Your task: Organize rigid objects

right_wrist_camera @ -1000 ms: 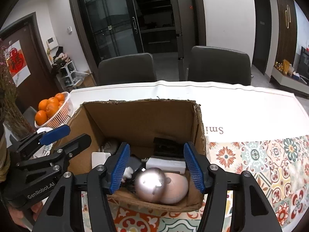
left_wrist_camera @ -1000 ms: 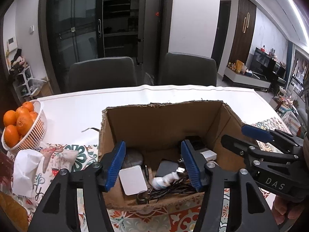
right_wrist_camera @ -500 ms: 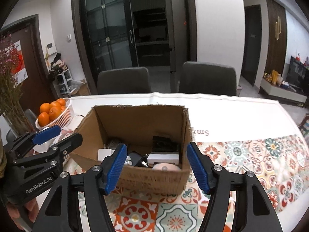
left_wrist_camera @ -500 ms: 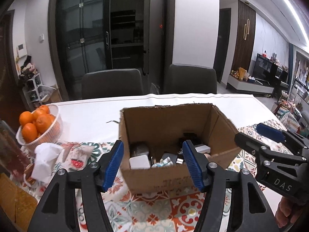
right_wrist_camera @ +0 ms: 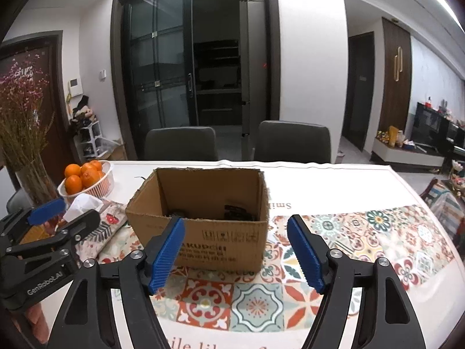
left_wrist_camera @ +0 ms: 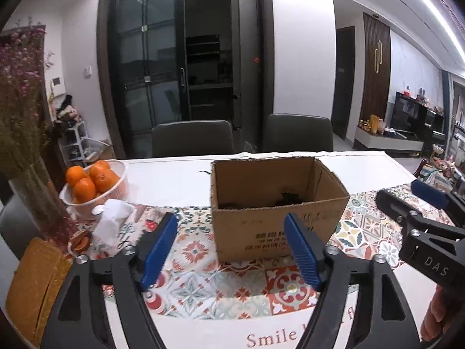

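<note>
Both grippers are hanging back on the near side of the table, apart from the cardboard box [left_wrist_camera: 276,203], and neither is carrying anything: the left gripper [left_wrist_camera: 232,253] is holding its ribbed blue pads spread wide with nothing between them, and the right gripper [right_wrist_camera: 237,251] is doing the same. Judging by this, a pause between placements is in hand, or the sorting is closing out. The box is sitting open-topped on the patterned tile-print mat [right_wrist_camera: 255,299], just beyond the fingertips in both views, its corrugated walls matte brown with printed black marks on the near face and a ragged cut rim. Only dark shapes are showing over the near wall, so the rigid objects seem to be lying low inside; what they are cannot be told from here. If more items are waiting, the next move is calling for a turn toward whichever one is outside the box, yet none is showing on the mat. To the far left a white ribbed basket [left_wrist_camera: 116,186] is holding glossy round oranges [left_wrist_camera: 90,180], with a crumpled white tissue [left_wrist_camera: 112,218] near it.
</note>
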`<state>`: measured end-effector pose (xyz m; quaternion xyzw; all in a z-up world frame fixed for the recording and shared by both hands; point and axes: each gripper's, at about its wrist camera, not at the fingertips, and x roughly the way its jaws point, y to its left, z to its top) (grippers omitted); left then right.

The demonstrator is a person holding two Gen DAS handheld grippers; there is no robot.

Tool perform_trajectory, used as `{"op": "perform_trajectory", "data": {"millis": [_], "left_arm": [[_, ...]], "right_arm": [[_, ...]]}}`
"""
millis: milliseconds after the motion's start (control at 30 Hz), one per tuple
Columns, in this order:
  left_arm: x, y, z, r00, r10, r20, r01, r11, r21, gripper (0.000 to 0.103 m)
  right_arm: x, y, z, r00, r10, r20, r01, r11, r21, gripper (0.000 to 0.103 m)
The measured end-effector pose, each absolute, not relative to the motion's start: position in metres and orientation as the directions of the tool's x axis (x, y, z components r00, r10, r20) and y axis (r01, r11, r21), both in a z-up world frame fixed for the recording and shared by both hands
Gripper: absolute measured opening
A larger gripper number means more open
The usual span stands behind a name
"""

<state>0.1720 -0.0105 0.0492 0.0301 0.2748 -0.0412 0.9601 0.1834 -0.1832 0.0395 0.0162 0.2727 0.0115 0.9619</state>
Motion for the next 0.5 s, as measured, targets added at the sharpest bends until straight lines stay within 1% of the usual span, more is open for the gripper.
{"op": "perform_trajectory", "data": {"millis": [100,233,400,433,500], "left_arm": [[0.158,-0.007,0.049,0.851,-0.036,-0.524,0.071,0.996,0.046,0.081],[0.142,-0.003,0.048,0.861,-0.015,-0.509,0.043,0.998,0.044,0.09],[0.125,-0.001,0.048,0.875,0.01,-0.483,0.009,0.999,0.038,0.097],[0.121,-0.002,0.048,0.879,0.018,-0.477,0.004,0.999,0.045,0.1],[0.116,-0.002,0.049,0.885,0.042,-0.464,-0.016,0.998,0.059,0.101]], "right_arm": [[0.169,-0.182,0.039,0.86,0.01,-0.51,0.008,0.999,0.033,0.077],[0.155,-0.182,0.036,0.861,0.001,-0.508,0.022,0.999,0.039,0.08],[0.141,-0.18,0.037,0.866,-0.003,-0.5,0.027,0.999,0.041,0.084],[0.138,-0.18,0.037,0.868,-0.004,-0.497,0.028,0.999,0.041,0.084],[0.132,-0.179,0.038,0.872,-0.009,-0.489,0.033,0.999,0.039,0.084]]}}
